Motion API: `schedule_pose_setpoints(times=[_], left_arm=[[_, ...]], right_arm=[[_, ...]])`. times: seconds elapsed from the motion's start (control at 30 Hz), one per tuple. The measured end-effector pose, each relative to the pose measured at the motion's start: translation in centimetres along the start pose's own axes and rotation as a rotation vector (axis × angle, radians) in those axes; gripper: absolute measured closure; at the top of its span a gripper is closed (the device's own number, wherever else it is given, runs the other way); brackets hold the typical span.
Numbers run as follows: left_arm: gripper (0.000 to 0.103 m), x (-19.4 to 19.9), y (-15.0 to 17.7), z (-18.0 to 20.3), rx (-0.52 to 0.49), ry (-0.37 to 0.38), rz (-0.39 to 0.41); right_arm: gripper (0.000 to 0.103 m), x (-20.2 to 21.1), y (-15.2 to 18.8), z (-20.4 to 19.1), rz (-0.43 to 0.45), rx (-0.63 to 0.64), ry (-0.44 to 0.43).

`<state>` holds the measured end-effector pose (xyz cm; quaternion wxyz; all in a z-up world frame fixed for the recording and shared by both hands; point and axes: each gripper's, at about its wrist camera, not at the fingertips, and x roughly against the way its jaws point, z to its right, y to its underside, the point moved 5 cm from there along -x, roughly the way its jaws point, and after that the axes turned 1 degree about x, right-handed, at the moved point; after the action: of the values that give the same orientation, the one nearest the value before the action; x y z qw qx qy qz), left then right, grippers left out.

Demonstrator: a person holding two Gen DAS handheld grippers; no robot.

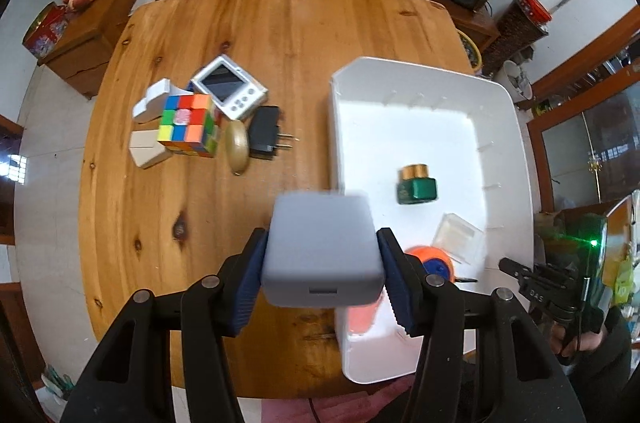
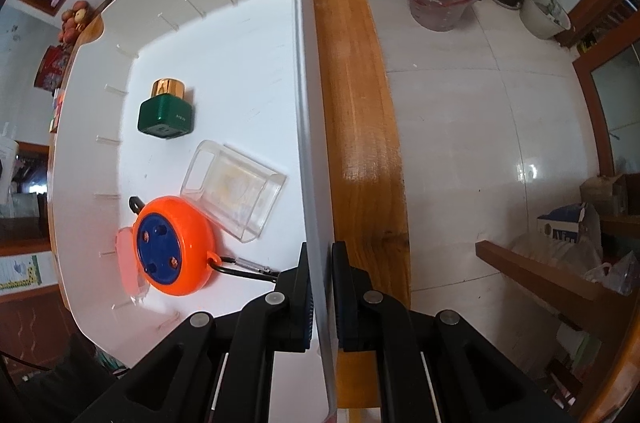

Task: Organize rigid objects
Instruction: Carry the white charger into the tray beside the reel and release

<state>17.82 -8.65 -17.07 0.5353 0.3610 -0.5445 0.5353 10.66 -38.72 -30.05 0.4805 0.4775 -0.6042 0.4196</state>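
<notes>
Here the grey charger block (image 1: 322,249) is clamped by the left gripper (image 1: 322,273); the white bin's wall (image 2: 316,183) is pinched by the right gripper (image 2: 322,299); the smooth block could be dropped short.

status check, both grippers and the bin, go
Left gripper shut on grey rounded charger block, above table edge. Right gripper clamped on white plastic bin wall. Path to bin clear.

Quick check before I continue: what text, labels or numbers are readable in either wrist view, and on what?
"BAS", roughly, pale raised letters on the right gripper; uncertain.
Green bottle: small pale print on its side, too small to read.
Blue-and-white carton on the floor: large letters, partly hidden, not readable.
Red tin: patterned, no legible words.
Grey charger block in the left gripper: no print visible.
</notes>
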Motion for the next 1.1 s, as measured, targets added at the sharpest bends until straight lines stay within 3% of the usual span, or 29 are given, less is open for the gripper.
schedule_pose_setpoints(times=[0.33, 0.67, 1.1], left_arm=[[0.045, -1.5, 1.4, 4.0, -0.065, 0.030, -0.056], [0.045, -2.9, 1.8, 6.2, -0.111, 0.006, -0.098], [0.043, -1.5, 0.6, 7.0, -0.129, 0.027, 0.009]], right_arm=[[0.095, 0.0, 0.0, 0.1, -0.006, 0.042, -0.005], [0.095, -0.2, -0.1, 0.1, -0.017, 0.058, -0.001], [0.095, -0.5, -0.3, -0.2, -0.044, 0.077, 0.033]])
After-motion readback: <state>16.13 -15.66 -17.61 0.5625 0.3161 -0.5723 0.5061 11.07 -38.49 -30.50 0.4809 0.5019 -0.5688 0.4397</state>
